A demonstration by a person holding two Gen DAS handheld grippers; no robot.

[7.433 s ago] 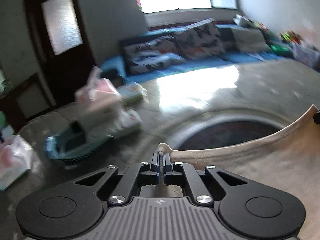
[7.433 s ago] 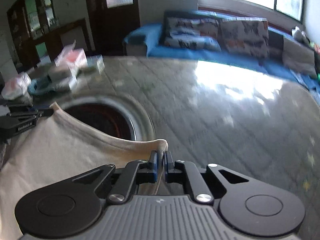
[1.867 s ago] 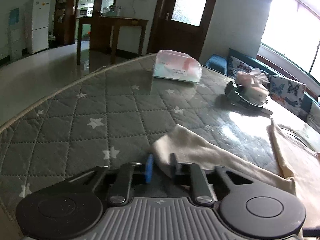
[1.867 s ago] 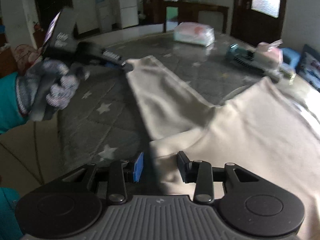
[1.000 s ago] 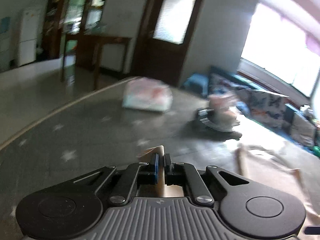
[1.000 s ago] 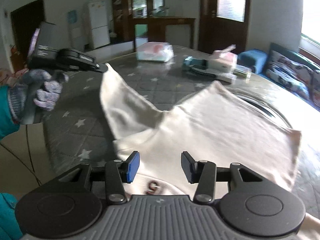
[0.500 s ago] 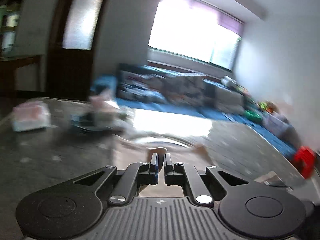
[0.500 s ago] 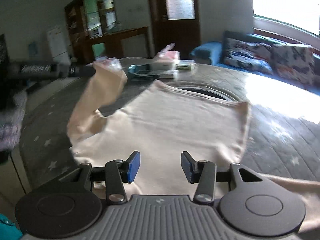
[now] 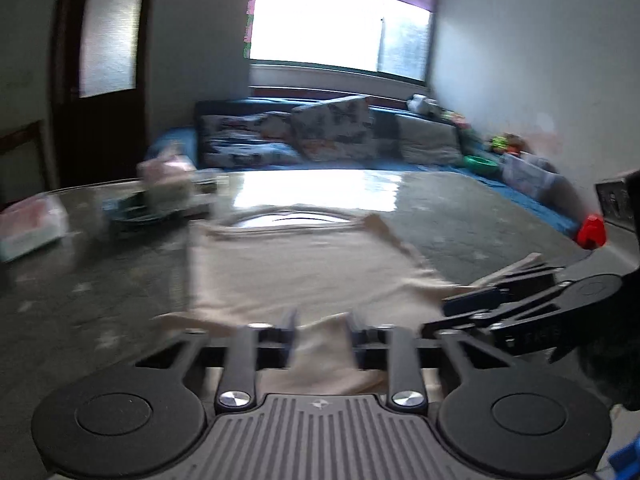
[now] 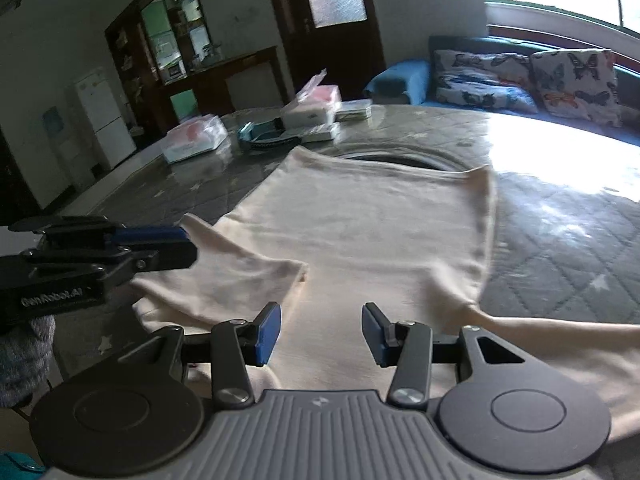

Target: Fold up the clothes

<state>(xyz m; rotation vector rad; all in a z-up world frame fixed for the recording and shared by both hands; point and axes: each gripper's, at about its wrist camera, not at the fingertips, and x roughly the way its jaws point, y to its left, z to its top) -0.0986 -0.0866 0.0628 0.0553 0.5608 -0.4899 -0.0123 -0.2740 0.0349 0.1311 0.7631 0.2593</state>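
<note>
A cream shirt (image 10: 372, 220) lies spread flat on the worktop (image 10: 560, 232), which is covered with a grey quilted cloth with star marks. One sleeve (image 10: 240, 276) is folded in over the body of the shirt on the left side, while the other sleeve (image 10: 560, 330) stretches out to the right across the cloth. The left tool (image 9: 322, 334) hovers over the near edge of the shirt; its jaws are opening, with cream fabric showing between them and the pads not pressing on it. The right tool (image 10: 320, 330) hangs over the lower part of the shirt with its jaws apart and gripping nothing. At the far end of the worktop, beyond the shirt, sit a plastic-wrapped packet (image 10: 194, 140), a dark tray (image 10: 264, 140) and a white box (image 10: 310, 114). A blue sofa with patterned cushions (image 10: 520, 76) stands under the bright window (image 9: 336, 24).
</note>
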